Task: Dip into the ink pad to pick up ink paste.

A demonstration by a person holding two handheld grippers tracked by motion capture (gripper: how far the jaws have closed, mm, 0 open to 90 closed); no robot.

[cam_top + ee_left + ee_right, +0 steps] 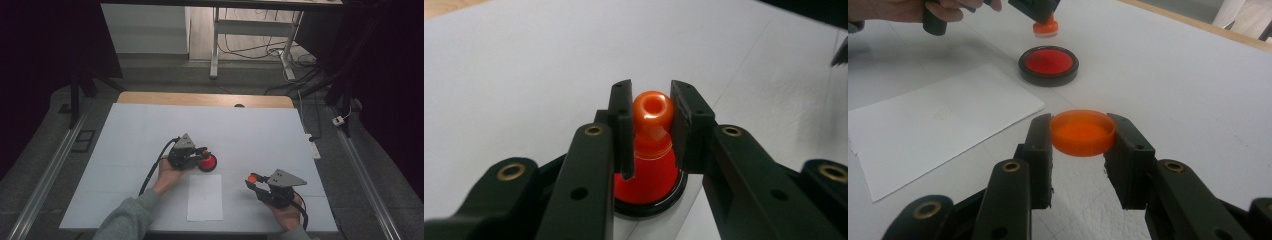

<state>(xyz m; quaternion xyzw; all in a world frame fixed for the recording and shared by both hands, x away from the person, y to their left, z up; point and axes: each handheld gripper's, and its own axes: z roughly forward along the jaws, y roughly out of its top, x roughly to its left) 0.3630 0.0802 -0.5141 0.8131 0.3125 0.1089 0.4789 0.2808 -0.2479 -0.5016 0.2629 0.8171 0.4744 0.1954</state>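
Table [150, 130]: white top with a bare wooden strip along its far edge, the person's forearms coming in from the near side.

Sheet of paper [205, 197]: white, blank, lying flat on the table between the two grippers, nearer the person than the left gripper's tips and to the left of the right gripper. In the right gripper view it lies left of the jaws, one corner pointing toward them.

Ink pad [1048, 65]: round, shallow, black rim around a flat red face, open to the air. It sits flat on the table just past the far edge of the paper, straight under the left gripper's tips and well ahead of the right gripper's.

Left gripper [651, 125]: jaws narrow, clamped on the stamp [653, 112]. The stamp is glossy orange, with a rounded knob on top that has a small hole in its crown, a narrower neck, and a body flaring downward. Pads press on the knob from both sides. In the right gripper view the stamp's base shows orange with a white band, hanging just above the pad, apart from it.

Right gripper [1082, 134]: jaws narrow, holding the lid [1081, 132]. The lid is a translucent orange disc with a low upright wall, hollow side up, held level by its rim between the two pads, clear of the table, well to the right of the pad.
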